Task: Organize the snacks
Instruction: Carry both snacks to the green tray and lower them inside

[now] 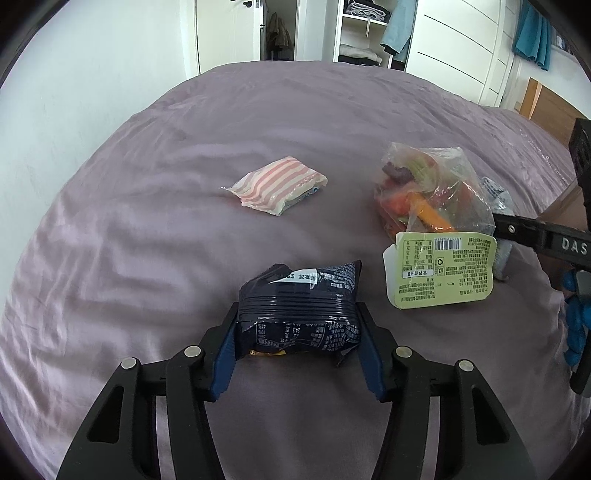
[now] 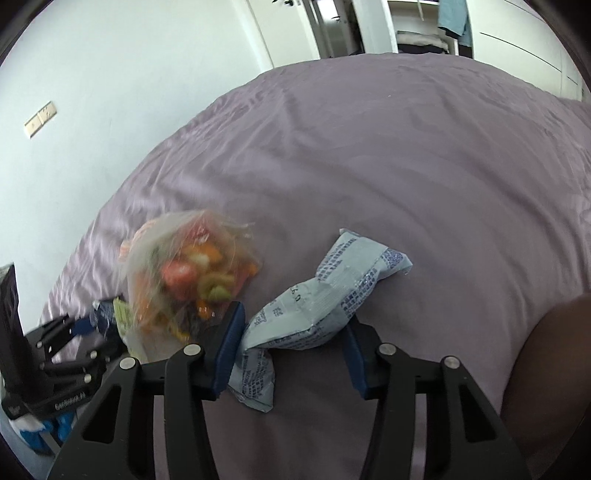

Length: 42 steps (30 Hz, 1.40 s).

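Observation:
My left gripper point(image 1: 298, 314) is shut on a dark navy snack packet point(image 1: 300, 308), its blue pads pressing both sides, just above the purple bedsheet point(image 1: 147, 258). My right gripper point(image 2: 293, 325) is shut on a pale blue snack packet point(image 2: 325, 295) that bends between the pads. A clear bag of colourful sweets point(image 1: 428, 188) lies to the right in the left wrist view and just left of the right gripper in the right wrist view point(image 2: 192, 269). A pink-striped packet point(image 1: 277, 184) lies ahead on the bed. A light green packet point(image 1: 439, 269) lies beside the clear bag.
The bed meets a white wall point(image 1: 74, 92) on the left. An open wardrobe with folded clothes point(image 1: 364, 33) and a door stand beyond the far end. The right gripper's body point(image 1: 546, 236) shows at the right edge of the left wrist view.

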Tool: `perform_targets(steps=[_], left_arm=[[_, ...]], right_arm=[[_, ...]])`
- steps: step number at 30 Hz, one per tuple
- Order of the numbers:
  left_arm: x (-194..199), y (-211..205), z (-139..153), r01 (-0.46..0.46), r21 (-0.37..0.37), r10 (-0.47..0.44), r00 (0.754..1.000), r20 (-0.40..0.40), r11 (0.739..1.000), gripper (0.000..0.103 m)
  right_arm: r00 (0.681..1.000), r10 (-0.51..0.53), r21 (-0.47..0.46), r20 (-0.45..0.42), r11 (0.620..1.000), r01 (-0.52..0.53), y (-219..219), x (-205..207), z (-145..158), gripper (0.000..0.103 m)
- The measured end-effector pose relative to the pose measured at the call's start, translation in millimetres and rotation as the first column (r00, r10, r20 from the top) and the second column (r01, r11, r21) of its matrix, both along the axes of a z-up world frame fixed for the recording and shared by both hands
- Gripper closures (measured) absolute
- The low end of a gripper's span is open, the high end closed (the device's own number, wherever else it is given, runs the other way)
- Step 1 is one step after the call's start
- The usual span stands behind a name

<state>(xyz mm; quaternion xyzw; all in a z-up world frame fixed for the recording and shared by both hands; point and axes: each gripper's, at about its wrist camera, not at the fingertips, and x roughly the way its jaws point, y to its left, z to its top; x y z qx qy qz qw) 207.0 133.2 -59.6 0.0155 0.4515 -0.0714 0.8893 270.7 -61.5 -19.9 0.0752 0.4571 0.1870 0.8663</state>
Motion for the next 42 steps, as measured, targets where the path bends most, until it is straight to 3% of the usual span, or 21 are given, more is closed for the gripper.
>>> perform_targets(steps=[21, 42], left_arm=[[-25.5, 5.8, 36.7, -0.024, -0.015, 0.024, 1.0, 0.011, 1.0, 0.053], [-118.2, -39.2, 84.6, 0.006, 0.019, -0.007, 0.997, 0.071, 1.0, 0.053]], right_arm=[[0.996, 0.078, 0.062, 0.039, 0.995, -0.08, -2.1, -84.9, 35.9, 0.063], [0.996, 0.086, 0.031, 0.016, 0.996, -0.086, -10.9, -189.8, 62.0, 0.063]])
